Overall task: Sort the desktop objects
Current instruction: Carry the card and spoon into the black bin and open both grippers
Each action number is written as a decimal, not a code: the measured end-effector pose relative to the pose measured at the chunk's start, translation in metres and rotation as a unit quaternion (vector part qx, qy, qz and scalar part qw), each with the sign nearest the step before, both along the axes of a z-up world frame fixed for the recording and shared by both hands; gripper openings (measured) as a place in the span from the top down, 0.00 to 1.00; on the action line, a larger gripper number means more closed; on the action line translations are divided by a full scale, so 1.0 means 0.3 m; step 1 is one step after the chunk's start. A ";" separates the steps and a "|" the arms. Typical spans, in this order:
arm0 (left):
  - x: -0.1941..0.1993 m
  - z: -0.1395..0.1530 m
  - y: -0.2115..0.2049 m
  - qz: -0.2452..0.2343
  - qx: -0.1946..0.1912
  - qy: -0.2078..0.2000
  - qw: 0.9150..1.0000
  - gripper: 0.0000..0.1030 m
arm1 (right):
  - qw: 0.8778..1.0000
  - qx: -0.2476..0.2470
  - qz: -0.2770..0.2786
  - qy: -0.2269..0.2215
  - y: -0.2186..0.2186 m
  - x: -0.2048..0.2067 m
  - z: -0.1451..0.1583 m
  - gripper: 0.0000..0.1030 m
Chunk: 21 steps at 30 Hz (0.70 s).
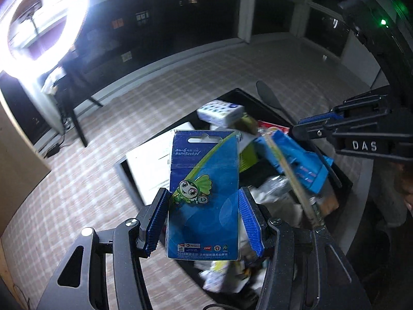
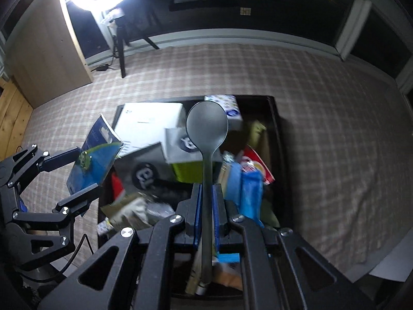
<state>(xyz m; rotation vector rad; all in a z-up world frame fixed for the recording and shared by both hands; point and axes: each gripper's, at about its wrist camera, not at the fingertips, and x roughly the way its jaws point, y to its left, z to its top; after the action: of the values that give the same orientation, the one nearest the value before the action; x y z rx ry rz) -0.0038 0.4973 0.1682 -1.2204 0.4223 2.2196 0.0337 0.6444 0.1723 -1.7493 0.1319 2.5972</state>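
My left gripper [image 1: 204,219] is shut on a blue carded pin badge [image 1: 206,170], its blue pads pressing both side edges, held upright above the black box [image 1: 233,93]. In the right wrist view the same card [image 2: 94,162] sits in the left gripper [image 2: 85,173] at the left. My right gripper [image 2: 206,201] is shut on the handle of a dark grey spoon [image 2: 207,126], bowl pointing away over the box [image 2: 278,134]. The left wrist view shows the right gripper [image 1: 302,128] at the right, with the spoon's bowl [image 1: 268,95] beyond it.
The box holds several items: a white booklet [image 2: 147,121], a tissue pack [image 2: 229,108], a blue packet [image 2: 249,188], a green box [image 2: 188,171] and a red packet [image 2: 258,162]. It rests on a checked cloth [image 2: 335,142]. A bright ring light [image 1: 38,18] on a stand stands behind.
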 end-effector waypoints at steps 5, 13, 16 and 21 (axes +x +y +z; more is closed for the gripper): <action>0.010 -0.003 0.086 -0.016 -0.007 0.001 1.000 0.49 | 1.000 -0.006 -0.014 0.000 0.039 0.018 -0.015 0.92; 0.012 -0.009 0.182 -0.026 -0.021 -0.002 0.999 0.31 | 0.999 0.002 -0.037 -0.010 0.076 0.034 -0.021 0.66; 0.015 -0.002 0.181 -0.022 -0.019 0.001 1.000 0.29 | 0.999 0.011 -0.033 -0.002 0.066 0.050 -0.009 0.58; 0.010 0.005 0.152 -0.010 -0.018 -0.001 1.000 0.29 | 0.999 0.012 -0.035 0.003 0.057 0.066 0.003 0.57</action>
<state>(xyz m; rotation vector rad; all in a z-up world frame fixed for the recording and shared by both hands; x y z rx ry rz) -0.0009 0.5428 0.1696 -1.2321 0.4723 2.2026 0.0537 0.6615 0.1733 -1.6966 0.1583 2.5459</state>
